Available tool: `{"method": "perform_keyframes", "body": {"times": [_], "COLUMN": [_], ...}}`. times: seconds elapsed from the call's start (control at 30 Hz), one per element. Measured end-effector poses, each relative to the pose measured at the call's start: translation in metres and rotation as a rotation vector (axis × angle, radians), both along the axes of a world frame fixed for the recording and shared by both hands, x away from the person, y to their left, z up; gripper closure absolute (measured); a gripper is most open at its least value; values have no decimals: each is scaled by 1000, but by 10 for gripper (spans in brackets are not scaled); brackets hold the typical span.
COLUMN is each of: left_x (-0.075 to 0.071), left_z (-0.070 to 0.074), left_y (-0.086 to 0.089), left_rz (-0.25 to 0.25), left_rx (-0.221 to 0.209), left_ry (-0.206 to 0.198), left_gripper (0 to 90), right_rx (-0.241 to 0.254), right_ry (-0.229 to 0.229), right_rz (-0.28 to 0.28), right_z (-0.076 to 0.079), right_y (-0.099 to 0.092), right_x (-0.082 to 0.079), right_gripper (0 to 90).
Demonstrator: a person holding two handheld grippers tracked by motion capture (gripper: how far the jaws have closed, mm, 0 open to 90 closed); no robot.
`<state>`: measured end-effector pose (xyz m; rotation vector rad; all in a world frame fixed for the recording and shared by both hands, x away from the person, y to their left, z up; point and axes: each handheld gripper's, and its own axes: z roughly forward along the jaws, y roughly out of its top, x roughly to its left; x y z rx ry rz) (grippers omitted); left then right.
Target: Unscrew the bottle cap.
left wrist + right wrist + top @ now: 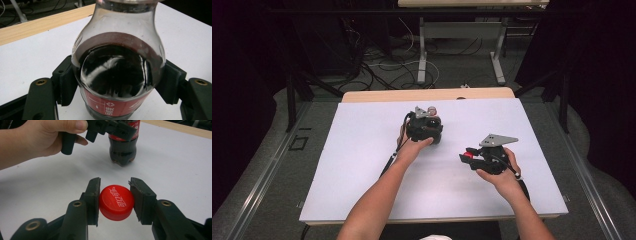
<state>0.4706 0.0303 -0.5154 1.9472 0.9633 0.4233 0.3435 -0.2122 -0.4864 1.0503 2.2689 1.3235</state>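
Nearest, the right gripper [115,200] has its fingers clamped on the red cap [116,202], light, stiff and ribbed, held by its rim with its printed top facing the camera, just above the tabletop [362,165]. Farther off, the left gripper [117,85] holds the cola bottle [117,70] at its label band; smooth plastic, liquid-heavy, probably slippery. Bottle's long axis looks upright, open neck up, base near the tabletop.

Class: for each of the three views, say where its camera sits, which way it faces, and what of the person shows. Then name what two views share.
High view: above the table, looking forward and down; both forearms, left gripper, right gripper.
Left gripper view: along its jaws, clamped on the bottle.
Right gripper view: along its jaws holding the red cap; left hand beyond.
Shared: bottle, in both gripper views.
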Motion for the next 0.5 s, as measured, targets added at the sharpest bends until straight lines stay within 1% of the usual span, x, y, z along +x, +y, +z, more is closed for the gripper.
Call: {"method": "perform_keyframes", "body": {"times": [0.03, 0.07, 0.1, 0.17, 0.27, 0.37, 0.4, 0.47, 0.5], "left_x": [0, -1, -2, -2, -4, -4, -4, -5, -4], "left_z": [-1, -3, -3, -3, -2, -1, -1, -2, -2], "left_y": [0, 0, -1, -1, 0, 2, 4, 4, 5], "left_rz": [-2, -7, -1, -9, -16, -15, -15, -10, -14], "left_rx": [17, 15, 7, 20, 34, 35, 42, 30, 29], "left_ry": [-3, -12, -8, -17, -4, -11, -7, -2, -6], "left_gripper": [298, 297, 297, 297, 297, 297, 297, 297, 296], "right_rx": [-2, -9, -6, -7, -10, -7, -4, -5, -4], "right_ry": [2, -7, -2, -3, -8, 7, 5, 9, 8], "right_rz": [0, -3, -3, -6, 1, 3, -1, -1, 1], "right_z": [0, 0, 0, 0, -1, -1, -1, -2, -2], "right_y": [0, 1, 1, 2, 2, 2, 3, 3, 3], "right_x": [0, 0, 0, -1, 0, -1, -1, -1, -1], "right_gripper": [610, 610, 610, 610, 610, 610, 610, 610, 610]}}
